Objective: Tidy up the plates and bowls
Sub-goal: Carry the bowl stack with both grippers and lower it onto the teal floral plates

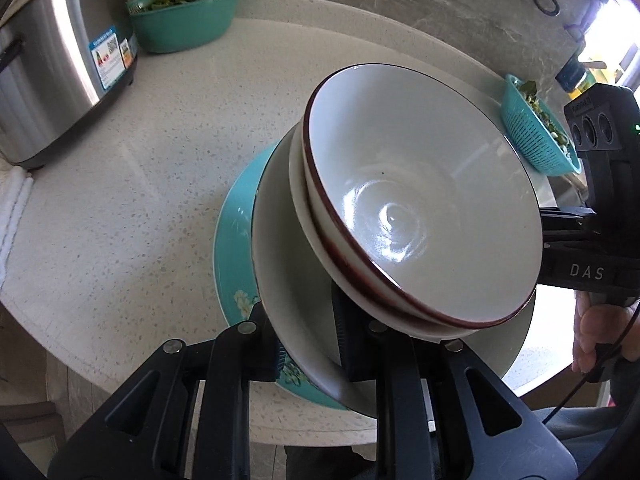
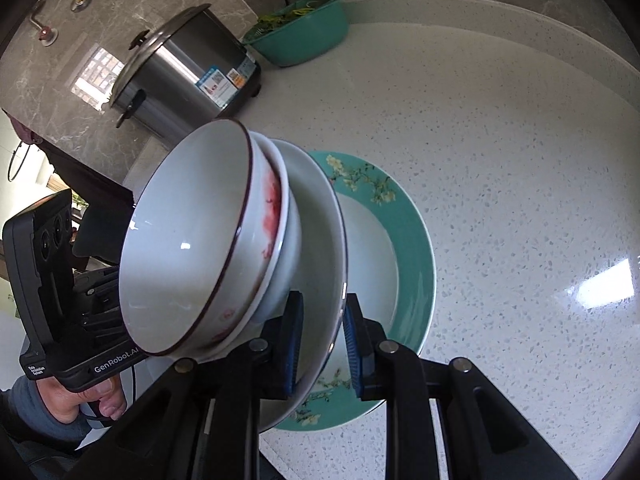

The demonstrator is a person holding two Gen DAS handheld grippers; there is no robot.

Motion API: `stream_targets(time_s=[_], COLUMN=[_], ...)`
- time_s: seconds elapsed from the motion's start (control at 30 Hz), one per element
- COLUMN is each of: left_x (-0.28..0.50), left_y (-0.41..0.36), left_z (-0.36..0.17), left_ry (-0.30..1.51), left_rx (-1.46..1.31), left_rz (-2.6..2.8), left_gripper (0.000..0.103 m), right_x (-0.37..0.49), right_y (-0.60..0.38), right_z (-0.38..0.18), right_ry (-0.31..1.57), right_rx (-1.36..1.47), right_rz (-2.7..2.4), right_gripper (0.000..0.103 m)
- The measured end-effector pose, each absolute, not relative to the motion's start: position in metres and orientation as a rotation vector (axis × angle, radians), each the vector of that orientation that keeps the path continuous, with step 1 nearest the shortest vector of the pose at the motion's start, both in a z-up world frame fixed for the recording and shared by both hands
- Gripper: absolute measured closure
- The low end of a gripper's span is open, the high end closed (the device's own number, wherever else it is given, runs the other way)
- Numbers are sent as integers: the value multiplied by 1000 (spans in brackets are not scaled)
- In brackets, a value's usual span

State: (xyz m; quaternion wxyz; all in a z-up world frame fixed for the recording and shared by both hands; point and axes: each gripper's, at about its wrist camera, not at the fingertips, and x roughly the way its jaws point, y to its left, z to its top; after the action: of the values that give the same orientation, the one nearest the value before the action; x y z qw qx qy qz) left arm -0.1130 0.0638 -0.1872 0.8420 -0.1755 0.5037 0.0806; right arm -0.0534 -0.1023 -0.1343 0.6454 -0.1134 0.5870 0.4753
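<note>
From the left wrist view, the left gripper (image 1: 308,344) is closed narrowly on the near edge of a stack of dishes: one pad sits under the teal flowered plate (image 1: 232,256), the other presses on the upper face of the white plate (image 1: 288,280) lying on it. Two white bowls with dark red rims (image 1: 420,216) are nested on the white plate, and the whole stack is tilted, held over a pale speckled counter (image 1: 140,184). At the right edge the right gripper's body and a hand (image 1: 600,332) holding it show beyond the bowls. A steel cooker (image 1: 60,64) and a teal bowl of greens (image 1: 184,16) stand at the back of the counter; a teal colander (image 1: 536,136) sits to the right.

From the right wrist view, the right gripper (image 2: 320,344) is likewise closed narrowly on the stack's edge, its blue pads (image 2: 352,344) pinching the rim of the white plate (image 2: 320,216) and the teal flowered plate (image 2: 412,236) together. The nested bowls (image 2: 188,240) lean away to the left; the lower one has red smears on its side. The left gripper's body and the hand (image 2: 80,400) gripping it appear at lower left. The cooker (image 2: 188,76) and bowl of greens (image 2: 300,36) stand behind.
</note>
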Motion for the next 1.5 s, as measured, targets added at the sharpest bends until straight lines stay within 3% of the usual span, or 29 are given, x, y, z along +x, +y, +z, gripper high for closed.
stream_targets(time_s=[0.9,1.33,1.5], left_x=[-90,-100,-107], left_y=[78,72,74], left_z=[-224,-220,-219], left_ry=[1084,1084,1080], left_rx=[-332,-315,-314], left_rz=[111,103,106], left_gripper=[85,81,73], right_x=[-56,-64,-66], right_y=[-96,-103,-108], right_z=[-156,-151,-149], right_ry=[1329,1300,1297], right_rx=[-248,-258,-254], right_rz=[998,964,941], right_gripper=[78,76,70])
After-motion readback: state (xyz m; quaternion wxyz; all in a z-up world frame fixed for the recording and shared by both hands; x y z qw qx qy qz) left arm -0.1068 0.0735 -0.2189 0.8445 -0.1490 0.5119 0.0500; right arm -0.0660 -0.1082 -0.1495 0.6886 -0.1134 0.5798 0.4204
